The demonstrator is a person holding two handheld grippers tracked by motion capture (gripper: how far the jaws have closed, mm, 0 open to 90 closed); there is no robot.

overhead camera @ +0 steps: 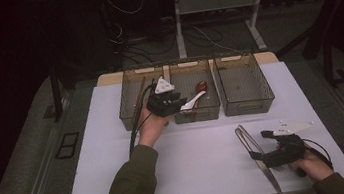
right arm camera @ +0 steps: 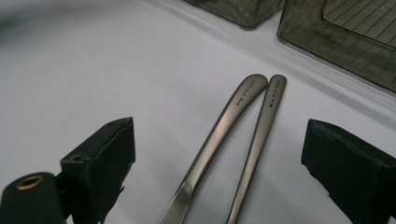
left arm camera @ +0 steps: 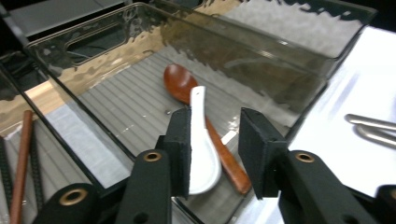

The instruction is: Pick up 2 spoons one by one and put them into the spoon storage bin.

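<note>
Your left tongs (left arm camera: pixel 215 154) are partly open over the middle bin (overhead camera: pixel 197 115), at about 11 o'clock on the worktop (overhead camera: pixel 205 173). The white spoon (left arm camera: pixel 201 154) lies between the two black pads, close against one pad, while the other pad stands clear of it, so nothing is squeezed. The white spoon rests inside the middle bin, on top of a brown wooden spoon (left arm camera: pixel 180 84) that crosses under it. The bowl of the brown spoon points to the far wall of the bin. In the left bin (overhead camera: pixel 132 117), next door, a brown stick (left arm camera: pixel 21 163) leans along the side. The right bin (overhead camera: pixel 249 104) stands just beside the middle one, at about 1 o'clock. Your right tongs (right arm camera: pixel 219 168) are wide open down at about 4 o'clock on the worktop. Two grey metal handles (right arm camera: pixel 243 121) lie side by side on the white top between the pads, and the pads do not touch them. The round ends of the handles point toward the bins. Your right hand (overhead camera: pixel 312 164) holds that tool near the front edge, well apart from your left hand (overhead camera: pixel 151 127).
</note>
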